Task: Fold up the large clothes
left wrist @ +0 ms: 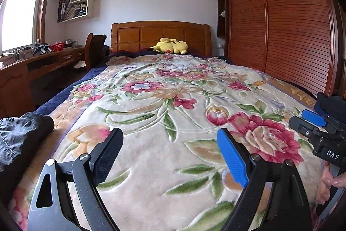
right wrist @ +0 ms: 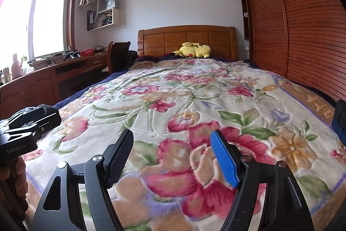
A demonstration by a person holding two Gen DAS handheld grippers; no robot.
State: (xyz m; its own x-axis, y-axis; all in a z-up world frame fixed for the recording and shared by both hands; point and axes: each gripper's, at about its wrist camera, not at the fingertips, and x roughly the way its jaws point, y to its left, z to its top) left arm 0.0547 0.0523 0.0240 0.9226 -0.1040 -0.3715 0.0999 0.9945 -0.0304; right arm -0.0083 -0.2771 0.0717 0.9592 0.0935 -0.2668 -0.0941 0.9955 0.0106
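The left gripper point(left wrist: 169, 157) and the right gripper point(right wrist: 172, 158) both stand wide apart with nothing between them, poised over the floral blanket point(left wrist: 164, 101). A dark crumpled garment point(left wrist: 20, 135) lies at the bed's left edge, another dark garment point(right wrist: 340, 120) at the right edge; neither is spread or folded, so I judge nothing is yet begun
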